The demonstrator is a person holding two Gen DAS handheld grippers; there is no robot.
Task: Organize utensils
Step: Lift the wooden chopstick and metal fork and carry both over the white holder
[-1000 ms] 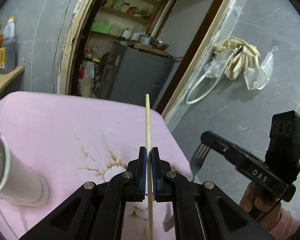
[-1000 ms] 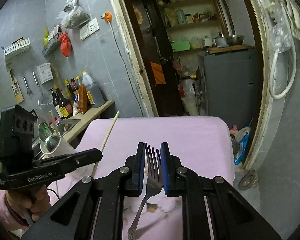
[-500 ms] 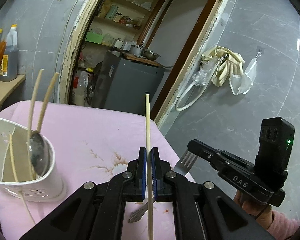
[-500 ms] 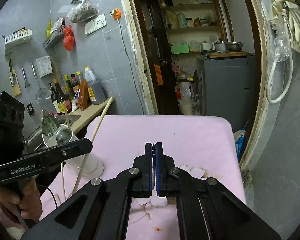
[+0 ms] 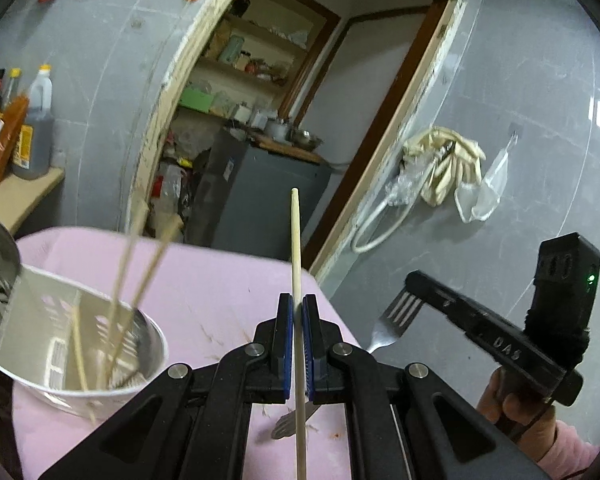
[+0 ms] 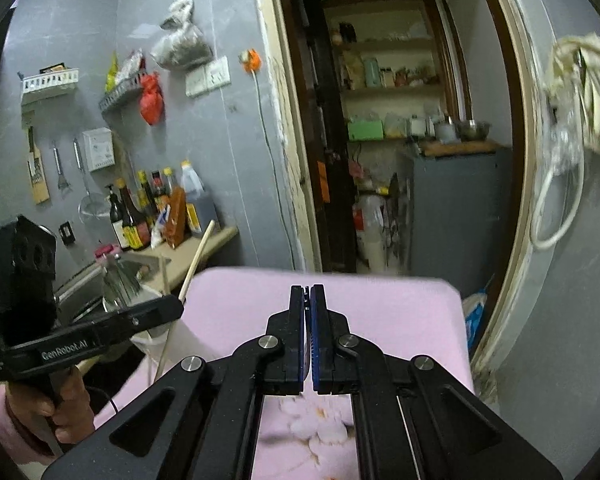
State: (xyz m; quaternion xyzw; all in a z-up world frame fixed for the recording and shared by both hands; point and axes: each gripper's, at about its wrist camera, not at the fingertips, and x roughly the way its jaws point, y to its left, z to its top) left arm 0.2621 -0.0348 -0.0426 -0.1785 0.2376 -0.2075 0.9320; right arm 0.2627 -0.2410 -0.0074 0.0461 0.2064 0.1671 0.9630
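Observation:
My left gripper [image 5: 297,322] is shut on a single wooden chopstick [image 5: 296,256] that stands upright between its pads. A white utensil holder [image 5: 80,344] stands on the pink tablecloth to its left and holds several chopsticks [image 5: 140,264] and a metal spoon. My right gripper [image 6: 308,312] is shut; in the left wrist view [image 5: 414,286] it grips a metal fork [image 5: 392,318] edge-on, tines up. In the right wrist view the left gripper [image 6: 172,308], its chopstick [image 6: 198,258] and the holder [image 6: 152,336] are at the left.
The pink flowered tablecloth [image 6: 380,304] covers the table. A counter with bottles [image 6: 156,216] and a sink lies to the left. An open doorway [image 6: 400,160] with shelves and a grey cabinet [image 5: 256,200] is behind. A hose and gloves [image 5: 444,164] hang on the right wall.
My left gripper has moved left and closer to the holder, which has come into full view. My right gripper closed its jaws on the fork and lifted it off the cloth.

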